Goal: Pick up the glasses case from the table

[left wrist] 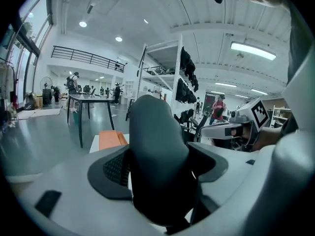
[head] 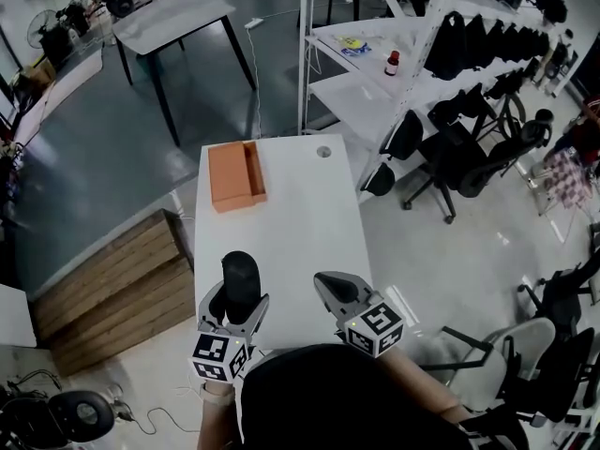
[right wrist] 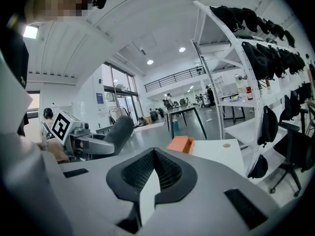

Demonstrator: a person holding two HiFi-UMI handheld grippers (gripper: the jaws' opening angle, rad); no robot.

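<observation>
Left gripper point(left wrist: 158, 173): jaws clamped on the glasses case point(left wrist: 155, 141), one pad against each long side. The case is dark and rounded, and its far end sticks out well past the jaw tips. In the head view the case sits over the near left part of the table point(head: 300, 218). It appears to be clear of the surface, though the steep angle does not settle this.

Right gripper point(right wrist: 153, 177): jaws together, nothing between them. It is positioned beside the left gripper, over the near right part of the table and apart from the case.

An orange box point(head: 236, 174) lies at the far left corner of the table, well apart from both grippers. A white shelf rack point(head: 375, 59) stands beyond the table's right side, with black bags point(head: 487, 36) hanging on it.
</observation>
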